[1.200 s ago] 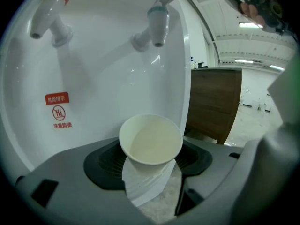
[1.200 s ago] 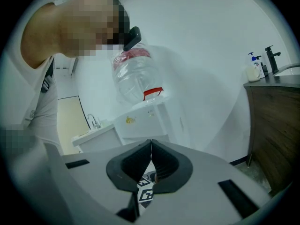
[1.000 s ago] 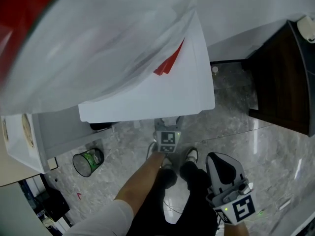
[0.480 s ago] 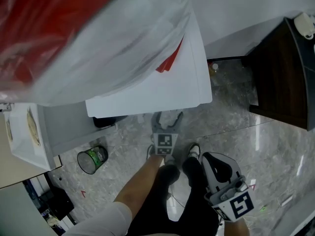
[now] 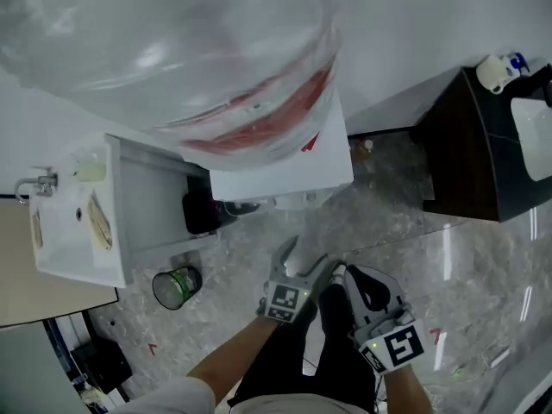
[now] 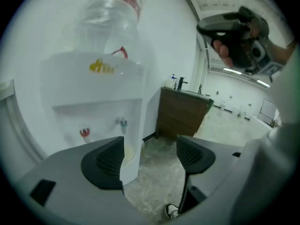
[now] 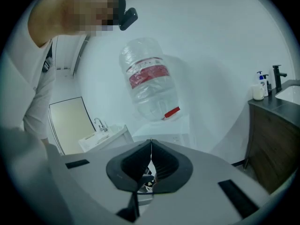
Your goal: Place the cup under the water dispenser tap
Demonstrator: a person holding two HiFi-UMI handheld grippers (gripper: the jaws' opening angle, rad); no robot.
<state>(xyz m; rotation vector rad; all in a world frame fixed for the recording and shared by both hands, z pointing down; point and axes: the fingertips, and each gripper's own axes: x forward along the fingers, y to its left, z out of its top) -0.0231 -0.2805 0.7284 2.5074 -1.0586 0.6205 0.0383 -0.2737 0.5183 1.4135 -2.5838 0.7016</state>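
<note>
The white water dispenser (image 5: 285,158) carries a big clear bottle (image 5: 172,41). In the left gripper view its recess shows a red tap (image 6: 85,133) and a blue tap (image 6: 123,122). Below the blue tap sits a pale yellowish round thing (image 6: 128,153); whether it is the cup I cannot tell, as my left jaw half hides it. My left gripper (image 6: 150,153) hangs open and empty, back from the dispenser front, and it also shows in the head view (image 5: 304,255). My right gripper (image 7: 150,156) is shut with nothing in it, beside the left one (image 5: 343,274).
A small bin with a green liner (image 5: 176,285) stands on the marble floor to the dispenser's left. A white sink unit (image 5: 69,222) is further left. A dark wooden cabinet (image 5: 470,153) with a basin stands to the right. The person's legs and shoes are below the grippers.
My left gripper has drawn back from under the dispenser's front and risen, with its jaws now wider. The right gripper has risen too, and the head view has tilted up.
</note>
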